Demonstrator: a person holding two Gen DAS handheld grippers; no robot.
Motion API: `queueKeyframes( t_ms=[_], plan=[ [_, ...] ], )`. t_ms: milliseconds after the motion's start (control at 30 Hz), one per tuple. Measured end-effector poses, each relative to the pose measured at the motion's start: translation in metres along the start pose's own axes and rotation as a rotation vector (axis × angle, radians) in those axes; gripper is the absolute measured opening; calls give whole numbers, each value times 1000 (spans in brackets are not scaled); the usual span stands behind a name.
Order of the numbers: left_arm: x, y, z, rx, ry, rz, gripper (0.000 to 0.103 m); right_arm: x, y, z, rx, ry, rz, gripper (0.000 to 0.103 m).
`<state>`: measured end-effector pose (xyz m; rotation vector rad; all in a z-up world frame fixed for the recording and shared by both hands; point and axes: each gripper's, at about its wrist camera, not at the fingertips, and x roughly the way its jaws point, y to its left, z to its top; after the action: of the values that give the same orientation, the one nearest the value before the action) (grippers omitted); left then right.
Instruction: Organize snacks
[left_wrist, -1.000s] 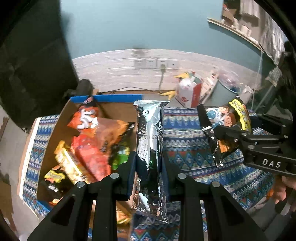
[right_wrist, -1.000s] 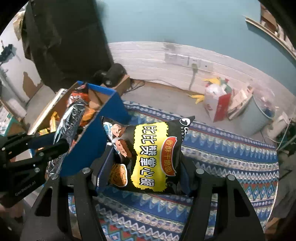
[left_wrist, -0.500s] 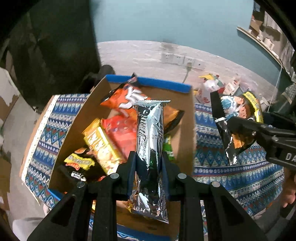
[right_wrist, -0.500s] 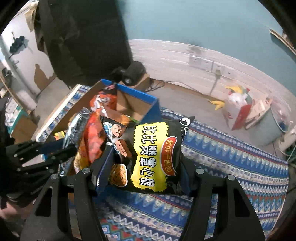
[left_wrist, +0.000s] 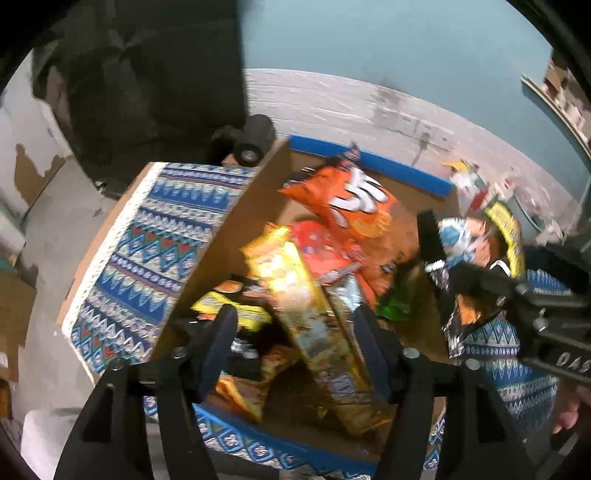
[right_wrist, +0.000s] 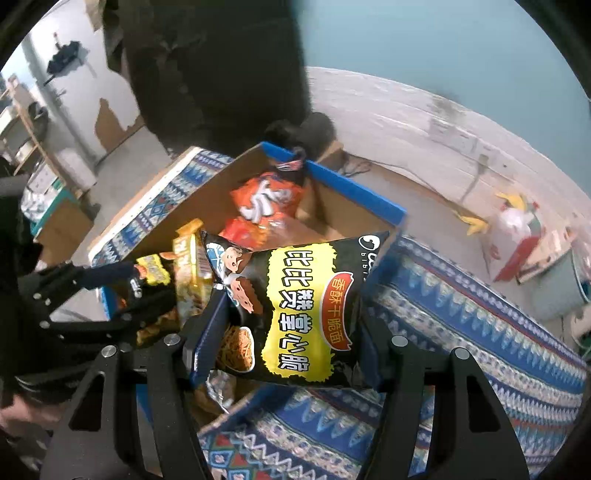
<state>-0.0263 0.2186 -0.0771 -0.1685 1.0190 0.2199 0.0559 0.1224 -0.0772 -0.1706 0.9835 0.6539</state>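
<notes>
- Cardboard box (left_wrist: 221, 236) with blue-edged rim, standing on blue patterned woven cloth (left_wrist: 155, 229), crammed with snack packets.
- Left gripper (left_wrist: 295, 339) poised above the box's near end, jaws opening, wide apart, pads pressing on nothing.
- Silver foil snack pack (left_wrist: 347, 299) lying blurred between those jaws, close to the right one, leaning against a yellow rectangular snack packet (left_wrist: 295, 295); clear of the pads, though contact on the right side cannot be told through the blur.
- Orange chip bag (left_wrist: 351, 195) with white lettering propped at the box's far end, beside a red-orange packet (left_wrist: 325, 251) just in front of it.
- Small green wrapper (left_wrist: 395, 306) tucked by the box's right wall.
- Right gripper (right_wrist: 291, 314) clamped on a black puffed snack bag (right_wrist: 295, 306) with a yellow label and cartoon faces, one pad on each side edge.
- That black bag held upright over the box's near right corner, partly above the box, partly above the patterned cloth (right_wrist: 461, 332).
- From the left wrist view, same black bag (left_wrist: 476, 251) and right gripper (left_wrist: 454, 280) seen edge-on at the box's right side.
- From the right wrist view, left gripper (right_wrist: 147, 288) reaching in from the left over the yellow packet (right_wrist: 192, 269).
- Dark cylindrical object (left_wrist: 255, 144) sitting just behind the box's far corner.
</notes>
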Motion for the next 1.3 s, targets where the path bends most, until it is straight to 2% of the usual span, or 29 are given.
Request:
queueKeyframes(
  t_ms=[233, 400, 500, 533, 600, 767, 933, 1033, 1167, 1300],
  plan=[
    [-21, 32, 6, -60, -43, 24, 70, 20, 24, 5, -39, 33, 47, 63],
    [-29, 42, 8, -83, -60, 21, 74, 29, 36, 7, -58, 50, 69, 65],
    [-32, 40, 8, -79, -60, 21, 77, 29, 37, 8, -54, 53, 78, 70],
    [-33, 40, 8, -78, -63, 20, 78, 28, 36, 9, -48, 50, 81, 75],
    [-35, 38, 9, -74, -70, 16, 79, 22, 33, 10, -40, 31, 77, 81],
    [-44, 29, 10, -52, -77, 4, 81, 1, 22, 13, -8, -21, 62, 81],
    [-58, 15, 10, -5, -111, 0, 87, -29, 10, 11, 13, -88, 23, 81],
    [-67, 4, 10, 38, -137, 25, 88, -47, 5, 9, 15, -129, -7, 82],
    [-76, -9, 10, 81, -166, 41, 95, -65, -2, 4, 16, -164, -45, 82],
    [-86, -21, 9, 127, -200, 63, 98, -83, -9, -2, 10, -204, -98, 82]
  ],
)
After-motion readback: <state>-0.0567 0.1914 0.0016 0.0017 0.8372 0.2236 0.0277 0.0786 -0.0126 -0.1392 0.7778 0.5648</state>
